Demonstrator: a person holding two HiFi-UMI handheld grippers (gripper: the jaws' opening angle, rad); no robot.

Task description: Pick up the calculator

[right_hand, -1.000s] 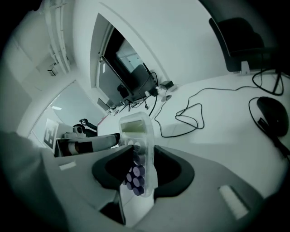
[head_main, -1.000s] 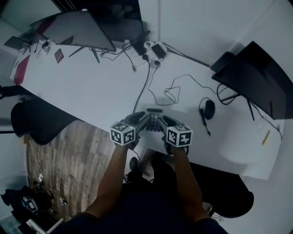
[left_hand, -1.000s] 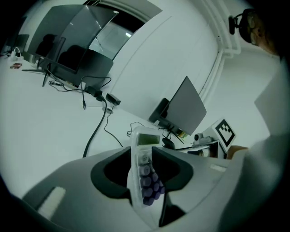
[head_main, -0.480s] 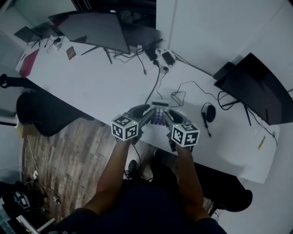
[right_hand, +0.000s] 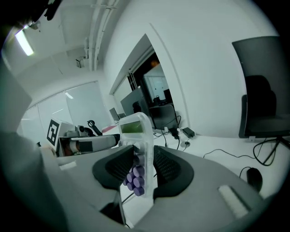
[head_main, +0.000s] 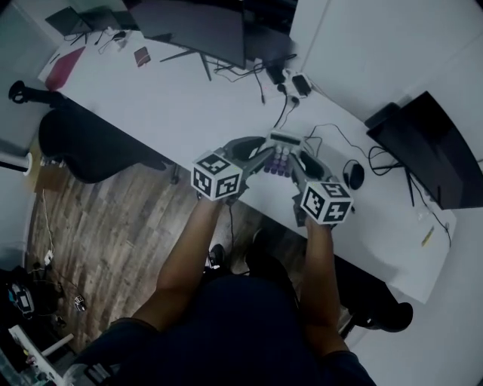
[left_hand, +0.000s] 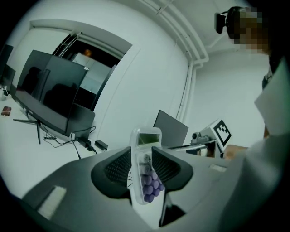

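Observation:
The calculator (head_main: 280, 151) is white with purple keys and a greenish display. It is held up off the white desk (head_main: 181, 105), pinched from both sides. My left gripper (head_main: 266, 157) is shut on its left edge, and in the left gripper view the calculator (left_hand: 146, 171) stands on edge between the ribbed pads. My right gripper (head_main: 296, 160) is shut on its right edge, with the calculator (right_hand: 138, 158) upright between its jaws, display end up. The left gripper (left_hand: 141, 168) and right gripper (right_hand: 137, 166) face each other across it.
A dark monitor (head_main: 198, 21) stands at the desk's back, another monitor (head_main: 438, 147) at the right. A power strip and cables (head_main: 294, 81) lie behind the calculator, a black mouse (head_main: 352, 176) to its right. An office chair (head_main: 87, 143) stands left of me on wooden floor.
Both grippers have risen together with the calculator clamped between them, lifting it from the desk edge. The head view has swung, so the desk now sits further up and left.

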